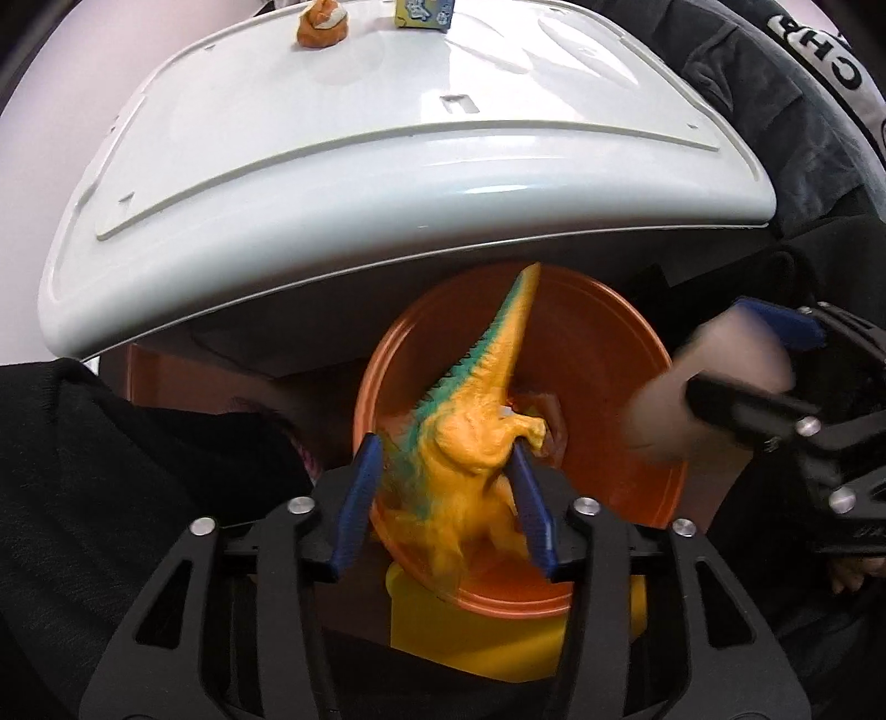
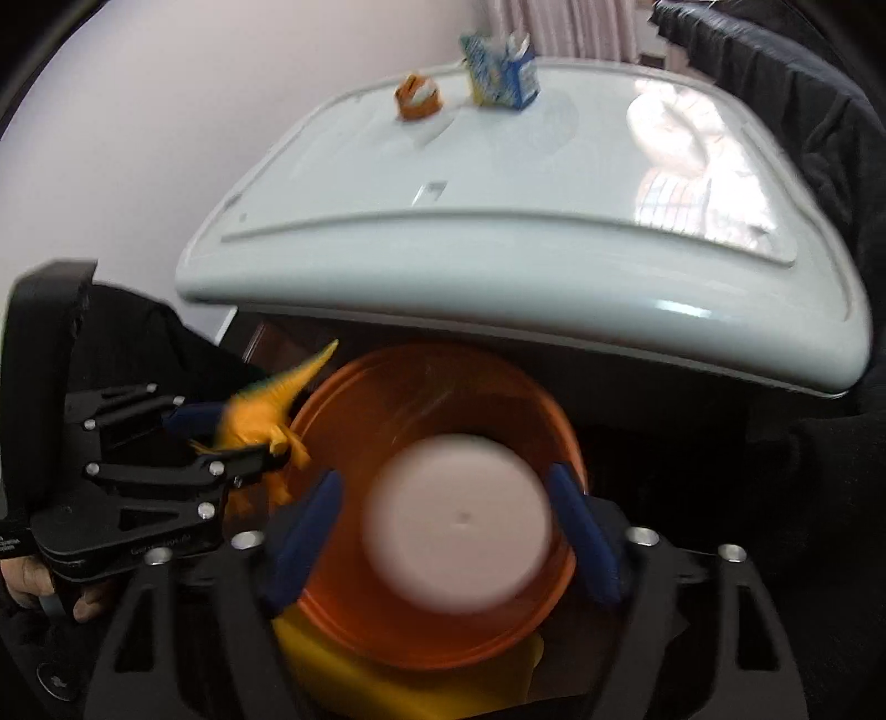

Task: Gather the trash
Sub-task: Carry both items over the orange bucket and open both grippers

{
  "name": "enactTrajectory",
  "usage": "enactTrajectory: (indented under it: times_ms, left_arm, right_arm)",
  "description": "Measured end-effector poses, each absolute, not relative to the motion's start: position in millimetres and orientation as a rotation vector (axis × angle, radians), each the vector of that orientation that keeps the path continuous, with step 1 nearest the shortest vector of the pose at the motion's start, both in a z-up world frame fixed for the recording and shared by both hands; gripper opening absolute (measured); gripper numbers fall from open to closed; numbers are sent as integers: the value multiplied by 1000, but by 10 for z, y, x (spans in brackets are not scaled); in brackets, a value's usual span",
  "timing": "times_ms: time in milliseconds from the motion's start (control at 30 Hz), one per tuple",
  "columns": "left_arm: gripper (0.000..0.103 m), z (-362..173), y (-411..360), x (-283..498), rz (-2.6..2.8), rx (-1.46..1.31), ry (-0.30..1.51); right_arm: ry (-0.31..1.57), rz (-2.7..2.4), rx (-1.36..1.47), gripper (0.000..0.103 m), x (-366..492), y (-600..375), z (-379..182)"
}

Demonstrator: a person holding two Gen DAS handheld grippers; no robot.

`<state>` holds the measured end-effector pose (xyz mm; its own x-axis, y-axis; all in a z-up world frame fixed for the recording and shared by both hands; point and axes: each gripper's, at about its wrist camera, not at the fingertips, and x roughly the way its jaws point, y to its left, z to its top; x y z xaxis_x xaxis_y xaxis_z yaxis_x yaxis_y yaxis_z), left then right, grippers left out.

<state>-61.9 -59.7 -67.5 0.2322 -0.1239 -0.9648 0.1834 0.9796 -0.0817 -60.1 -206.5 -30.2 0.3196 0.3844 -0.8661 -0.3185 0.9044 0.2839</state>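
Two grippers: both are hanging over the orange bowl.
Left gripper: fingers are standing partly open around the toy dinosaur; whether the pads are pressing it is unclear.
Right gripper: fingers are spread wide beside a blurred white cup, grip uncertain.
Worktop: far edge is carrying an orange wrapper and a carton, cut off in the left view.
Yellow bin: mostly hidden under the bowl.

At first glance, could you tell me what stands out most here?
A yellow toy dinosaur sits between the left gripper's blue fingers, over an orange bowl. A pale round cup, blurred, fills the right gripper. Behind, a white table carries two small items.
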Motion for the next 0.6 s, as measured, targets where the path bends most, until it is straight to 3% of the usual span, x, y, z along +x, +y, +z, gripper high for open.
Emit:
enactTrajectory:
  times_ms: [200, 600]
  left_arm:
    - [62, -616, -569, -640, -185, 45, 1288]
    - [63, -431, -398, -588, -173, -1, 1212]
  right_arm:
    - [1138, 435, 108, 77, -590, -2184, -282]
    - [1142, 443, 135, 78, -565, -2215, -261]
